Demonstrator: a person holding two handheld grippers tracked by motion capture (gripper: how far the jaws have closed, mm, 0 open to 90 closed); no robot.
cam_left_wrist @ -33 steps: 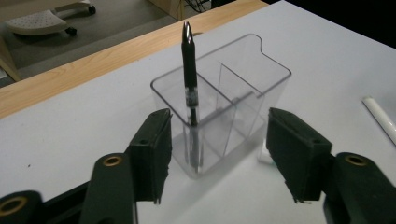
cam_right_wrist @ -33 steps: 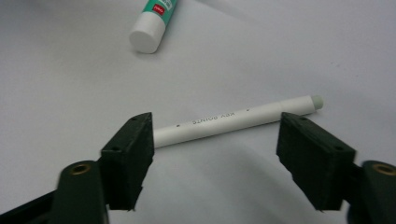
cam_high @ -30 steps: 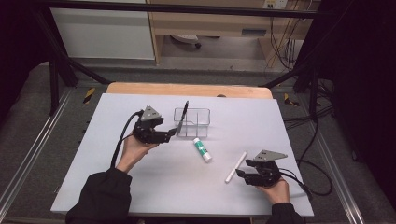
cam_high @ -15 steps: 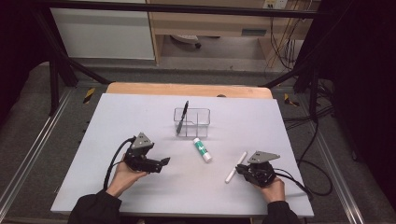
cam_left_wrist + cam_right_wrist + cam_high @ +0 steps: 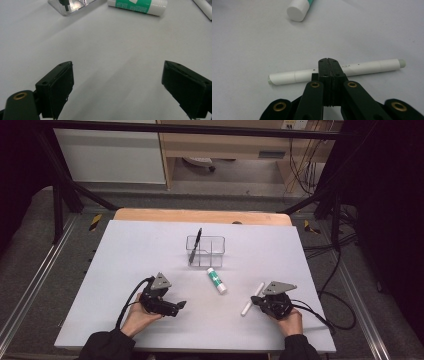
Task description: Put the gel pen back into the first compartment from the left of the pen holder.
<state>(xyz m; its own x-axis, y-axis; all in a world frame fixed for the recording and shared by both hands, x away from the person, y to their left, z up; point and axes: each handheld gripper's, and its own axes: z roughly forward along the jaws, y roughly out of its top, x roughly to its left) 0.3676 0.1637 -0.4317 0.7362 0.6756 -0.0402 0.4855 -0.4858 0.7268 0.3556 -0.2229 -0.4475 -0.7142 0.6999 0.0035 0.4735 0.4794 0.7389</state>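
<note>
My left gripper (image 5: 181, 306) rests low over the white table at the front left. Its jaws have just been opening and stand wide apart with nothing between them (image 5: 117, 63). A green-and-white glue stick (image 5: 216, 280) (image 5: 136, 5) lies ahead of it. My right gripper (image 5: 254, 301) is at the front right, jaws shut together and empty (image 5: 328, 60). Their tips sit against the middle of a white marker (image 5: 259, 288) (image 5: 367, 67), which lies crosswise on the table. A black pen (image 5: 195, 244) leans in a clear organizer (image 5: 206, 251).
The white tabletop (image 5: 125, 260) has open room to the left and at the far side. A wooden edge (image 5: 200, 216) runs behind it. Cables (image 5: 330, 315) trail off the right side. Dark frame rails flank the table.
My left gripper has pulled back from beside the organizer toward the front edge and sunk lower. The pen stays in the organizer. The right hand has kept its place by the marker.
</note>
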